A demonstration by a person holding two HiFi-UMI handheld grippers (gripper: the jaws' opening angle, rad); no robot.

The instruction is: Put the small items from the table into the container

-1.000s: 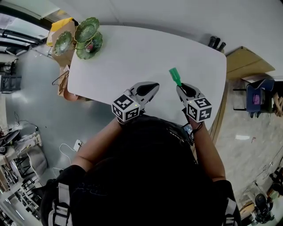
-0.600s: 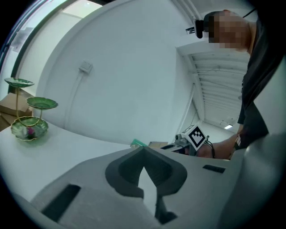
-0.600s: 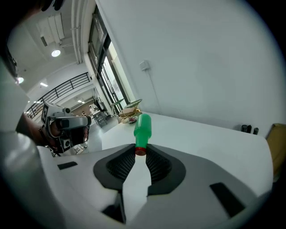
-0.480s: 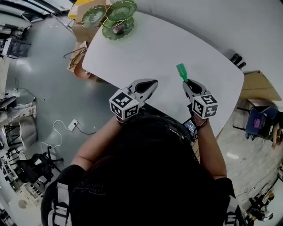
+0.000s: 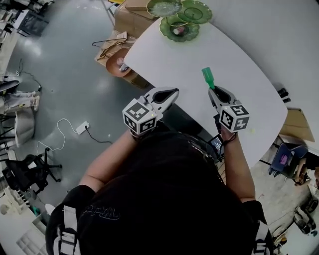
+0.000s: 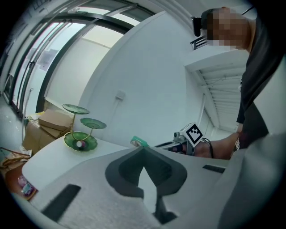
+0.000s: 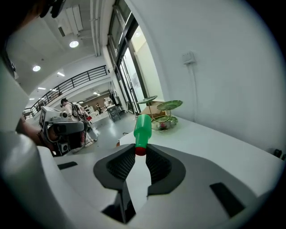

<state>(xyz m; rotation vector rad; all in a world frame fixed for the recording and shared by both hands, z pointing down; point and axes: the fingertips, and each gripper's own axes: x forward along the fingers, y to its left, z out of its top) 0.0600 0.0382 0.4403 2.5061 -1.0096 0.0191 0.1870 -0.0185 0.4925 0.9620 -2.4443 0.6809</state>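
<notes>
Right gripper (image 5: 211, 89) is clamped on a small green bottle-shaped piece (image 5: 208, 77). The right gripper view shows both pads pressing its red end, and the green body (image 7: 142, 129) sticks out past the jaw tips, tilted slightly. The piece is held above the white table (image 5: 239, 74), not touching it.

Left gripper (image 5: 173, 92) has its jaws closed tip to tip with nothing between them. It sits over the table's near edge, beside the right gripper and well apart from it.

The container is a green three-tier dish stand (image 5: 179, 30) on the far end of the table, well away from both grippers. Its lowest dish already holds a small round item (image 5: 178, 31); can't tell what it is. The two upper dishes look bare from the left gripper view, where the stand (image 6: 80, 141) is upright.

The left gripper view also catches the green piece's tip (image 6: 138, 142) just past its own jaws, and the right gripper's marker cube (image 6: 193, 133) behind that.

Cardboard boxes (image 5: 132, 12) sit on the floor just off the table's far corner, beside the stand. No other loose items are visible on the table top in the head view.
</notes>
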